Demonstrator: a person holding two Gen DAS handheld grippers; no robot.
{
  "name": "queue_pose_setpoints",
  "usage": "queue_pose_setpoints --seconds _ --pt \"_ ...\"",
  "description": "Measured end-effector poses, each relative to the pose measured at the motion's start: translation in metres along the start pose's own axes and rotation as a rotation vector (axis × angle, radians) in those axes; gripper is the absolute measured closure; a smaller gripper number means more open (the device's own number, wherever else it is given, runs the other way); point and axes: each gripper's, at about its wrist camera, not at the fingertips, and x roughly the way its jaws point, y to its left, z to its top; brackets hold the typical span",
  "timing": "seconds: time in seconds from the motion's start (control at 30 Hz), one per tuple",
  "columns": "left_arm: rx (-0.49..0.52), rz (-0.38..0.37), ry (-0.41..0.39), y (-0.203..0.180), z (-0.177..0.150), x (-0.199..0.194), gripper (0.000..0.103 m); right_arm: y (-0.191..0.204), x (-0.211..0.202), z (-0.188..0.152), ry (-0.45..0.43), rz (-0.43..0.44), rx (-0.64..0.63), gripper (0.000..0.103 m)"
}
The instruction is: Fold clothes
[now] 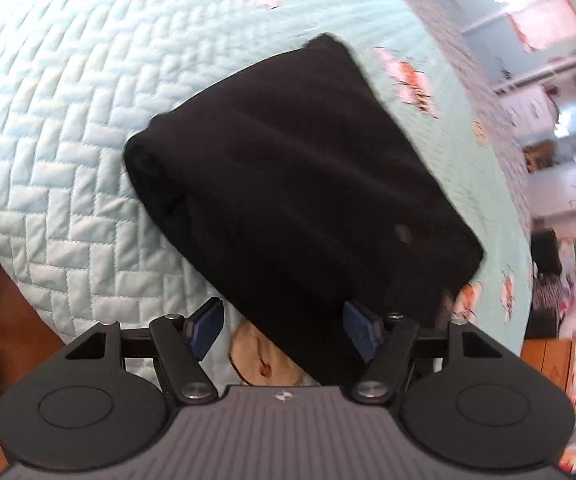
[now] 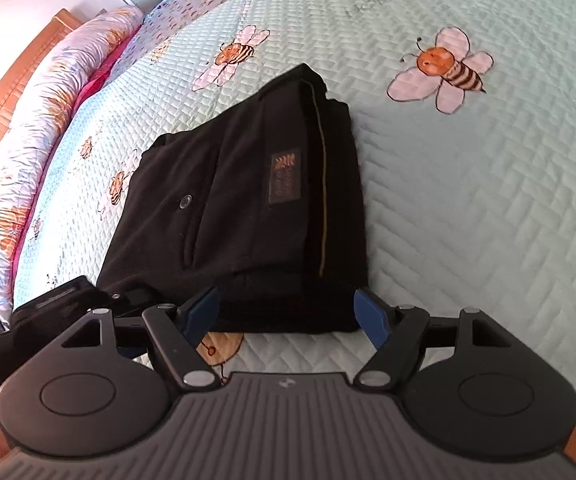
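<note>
In the left wrist view, the left gripper (image 1: 284,330) is seen released, its blue pads spread wide. The folded black garment (image 1: 295,200) lies on the quilted bedspread (image 1: 68,140) straight ahead of the gripper, its near corner reaching between the jaws; whether the right pad touches the cloth cannot be told, since the cloth's edge is blurred and partly covered there. A small round button (image 1: 403,234) is faintly made out on the dark fabric. The room beyond the bed is smeared.

In the right wrist view, the right gripper (image 2: 288,314) is likewise released, with the garment's (image 2: 248,208) near edge lying just ahead of the pads. A brown label (image 2: 284,176) is visible, its print unreadable. The left gripper (image 2: 32,316) is partly cut off to the left.
</note>
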Motion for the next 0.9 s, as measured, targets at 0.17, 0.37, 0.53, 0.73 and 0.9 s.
queue_pose_setpoints --seconds 0.17,0.37,0.53,0.73,0.9 --pt "-0.037 0.029 -0.049 0.004 0.006 -0.021 0.033 0.007 0.007 0.005 -0.05 0.207 -0.015 0.028" --pt "-0.063 -0.01 -0.061 0.005 0.017 -0.035 0.033 0.019 0.046 0.024 0.015 0.491 0.101 0.035" --pt "-0.087 0.023 -0.107 0.012 0.02 -0.041 0.033 0.022 0.092 0.035 0.099 0.61 0.214 0.037" --pt "-0.156 0.091 -0.078 0.039 0.021 -0.027 0.033 0.011 0.114 0.012 0.245 0.461 0.19 0.095" --pt "-0.137 0.053 -0.092 0.032 0.024 -0.023 0.033 0.003 0.099 0.016 0.215 0.494 0.218 0.072"
